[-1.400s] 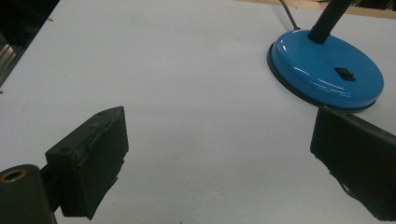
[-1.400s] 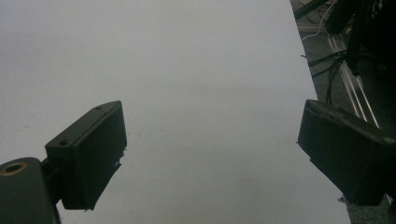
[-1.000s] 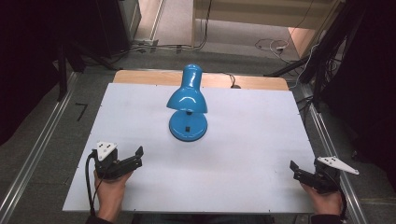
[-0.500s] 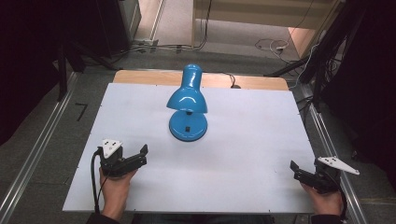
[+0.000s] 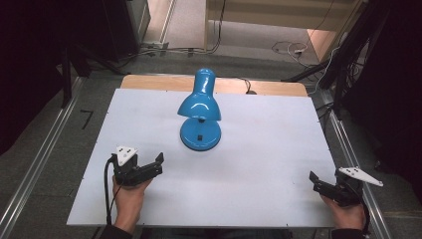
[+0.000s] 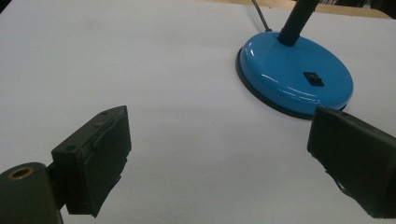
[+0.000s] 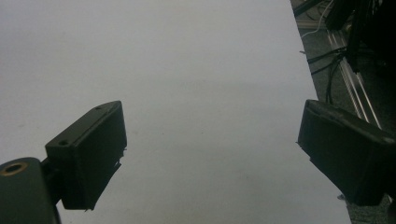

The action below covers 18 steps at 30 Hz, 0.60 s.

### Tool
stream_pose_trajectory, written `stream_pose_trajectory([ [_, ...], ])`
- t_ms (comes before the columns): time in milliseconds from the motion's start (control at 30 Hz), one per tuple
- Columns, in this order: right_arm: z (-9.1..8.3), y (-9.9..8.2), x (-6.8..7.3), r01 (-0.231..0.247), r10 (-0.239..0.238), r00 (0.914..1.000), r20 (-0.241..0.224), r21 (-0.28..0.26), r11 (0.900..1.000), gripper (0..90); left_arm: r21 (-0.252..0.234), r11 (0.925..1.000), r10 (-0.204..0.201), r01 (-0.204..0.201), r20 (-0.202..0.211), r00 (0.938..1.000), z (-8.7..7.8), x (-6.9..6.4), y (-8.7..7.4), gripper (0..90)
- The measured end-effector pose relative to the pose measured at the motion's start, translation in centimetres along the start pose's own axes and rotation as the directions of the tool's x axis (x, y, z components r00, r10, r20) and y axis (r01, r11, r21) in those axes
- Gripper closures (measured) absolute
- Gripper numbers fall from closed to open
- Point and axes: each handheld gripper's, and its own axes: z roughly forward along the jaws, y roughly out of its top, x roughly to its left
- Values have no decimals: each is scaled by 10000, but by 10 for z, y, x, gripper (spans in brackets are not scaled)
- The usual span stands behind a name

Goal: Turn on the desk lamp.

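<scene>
Nothing here can be read. The blue lamp (image 5: 200,112) carries no brand or label on its shade or base; the small dark switch on the base (image 6: 313,78) shows no marking that I can make out. The white worktop (image 5: 259,149) is bare of print, numbers or signs.

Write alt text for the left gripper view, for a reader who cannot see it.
The left gripper has its two black jaws wide open over a white table, with nothing between them. Ahead and to the right, near the right-hand jaw, stands the round blue base of a desk lamp, with a small black switch on top and a dark flexible neck rising out of frame.
</scene>
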Motion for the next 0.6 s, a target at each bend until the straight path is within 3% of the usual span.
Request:
stream_pose_trajectory([
  [600,0,0,0,12,-12,10000,-47,9,10000,66,55,9998,188,-188,104,9998,9,-10,1,72],
])
